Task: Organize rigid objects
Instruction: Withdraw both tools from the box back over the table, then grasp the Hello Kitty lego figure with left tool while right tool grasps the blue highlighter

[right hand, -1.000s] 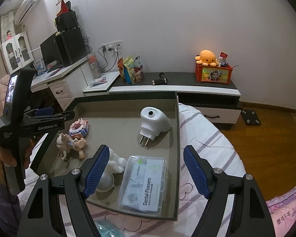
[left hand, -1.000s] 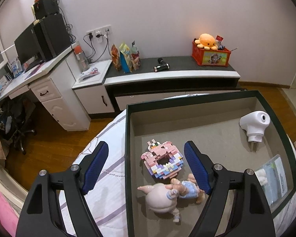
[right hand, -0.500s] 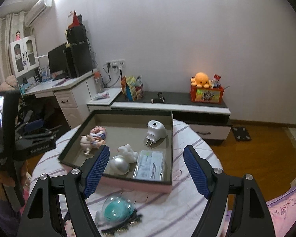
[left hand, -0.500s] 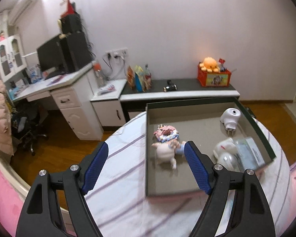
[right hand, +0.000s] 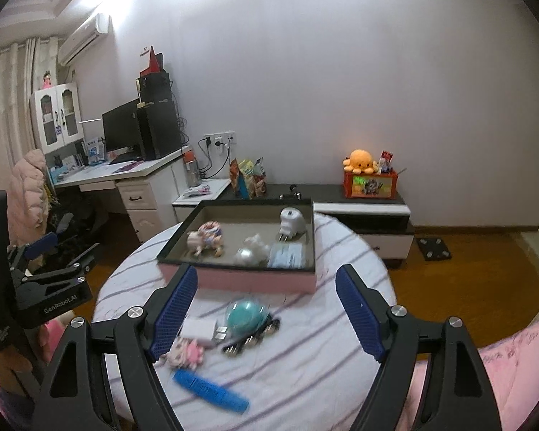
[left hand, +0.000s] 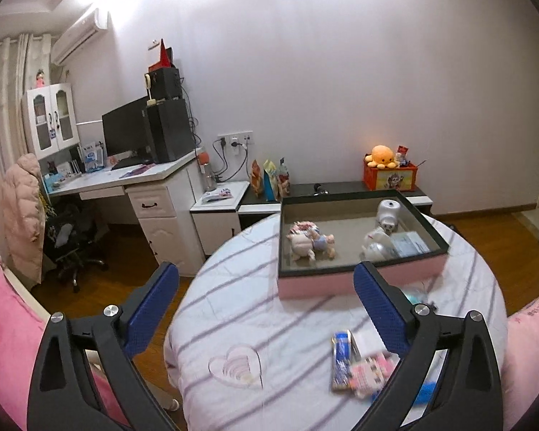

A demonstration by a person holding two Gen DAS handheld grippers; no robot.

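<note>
A pink-sided box with a dark rim (left hand: 359, 283) (right hand: 255, 281) stands on the far part of the round striped table (left hand: 255, 323). In it lie a piglet figure (left hand: 307, 246), a block toy (left hand: 303, 226), a white plug (left hand: 388, 212) and a flosser case (left hand: 408, 242). Nearer me, loose on the cloth, are a teal ball (right hand: 246, 314), a blue comb (right hand: 212, 391), a pink block toy (right hand: 187, 352) and a white box (right hand: 197, 330). My left gripper (left hand: 266, 273) hangs back over the table's near left, its jaws opening with nothing between them. My right gripper (right hand: 266, 273) is open and empty above the loose items.
Pink bedding (left hand: 7, 327) borders the table on both sides. A white desk with a monitor (left hand: 125, 136) and a low dark cabinet (right hand: 359, 194) stand along the far wall. The left tool's black body (right hand: 54, 298) shows at the left edge of the right wrist view.
Both grippers have drawn back and up from the box, which now looks small and far. Loose items on the near cloth have come into view. The left jaws stand wider.
</note>
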